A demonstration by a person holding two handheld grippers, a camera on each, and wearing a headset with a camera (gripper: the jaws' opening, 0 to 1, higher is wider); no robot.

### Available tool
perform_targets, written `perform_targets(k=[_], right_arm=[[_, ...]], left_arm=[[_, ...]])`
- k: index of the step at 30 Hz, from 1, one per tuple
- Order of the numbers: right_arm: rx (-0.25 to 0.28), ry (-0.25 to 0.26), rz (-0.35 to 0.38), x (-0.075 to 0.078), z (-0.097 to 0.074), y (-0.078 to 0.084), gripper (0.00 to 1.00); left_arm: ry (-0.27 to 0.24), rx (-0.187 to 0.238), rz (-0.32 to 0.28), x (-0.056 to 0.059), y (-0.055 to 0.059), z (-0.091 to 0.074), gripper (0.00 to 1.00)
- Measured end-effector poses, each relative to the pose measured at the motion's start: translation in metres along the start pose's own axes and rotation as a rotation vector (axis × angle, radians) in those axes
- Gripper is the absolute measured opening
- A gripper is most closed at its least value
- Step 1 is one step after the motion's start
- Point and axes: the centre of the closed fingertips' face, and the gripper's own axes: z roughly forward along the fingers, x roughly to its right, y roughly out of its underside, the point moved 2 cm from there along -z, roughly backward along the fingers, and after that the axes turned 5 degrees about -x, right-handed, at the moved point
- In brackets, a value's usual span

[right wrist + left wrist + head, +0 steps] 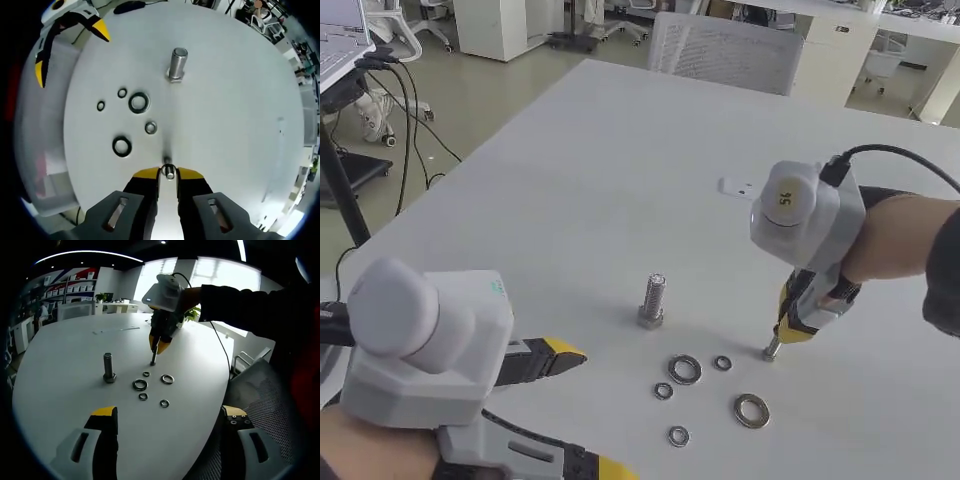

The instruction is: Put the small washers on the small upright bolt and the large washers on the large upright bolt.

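Pinching the small bolt (772,351) — mostly hidden — between the right tongs (169,175).

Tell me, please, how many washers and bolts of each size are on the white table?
Large washers: 2
Small washers: 3
Large bolt: 1
Small bolt: 1
Total: 7
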Motion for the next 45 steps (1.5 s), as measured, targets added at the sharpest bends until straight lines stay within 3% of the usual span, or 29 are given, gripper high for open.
perform_targets(k=[16, 33, 45], right_arm=[[-0.003, -0.042, 0.019, 0.0, 0.029, 0.005, 0.14], [-0.003, -0.047, 0.027, 0.003, 0.036, 0.008, 0.16], [0.017, -0.024, 0.058, 0.005, 0.029, 0.016, 0.24]], left_arm=[[-0.004, -0.007, -0.005, -0.003, 0.001, 0.0, 0.83], [-0.007, -0.009, -0.009, -0.005, 0.001, 0.001, 0.83], [-0.004, -0.011, -0.003, -0.004, 0.001, 0.002, 0.83]])
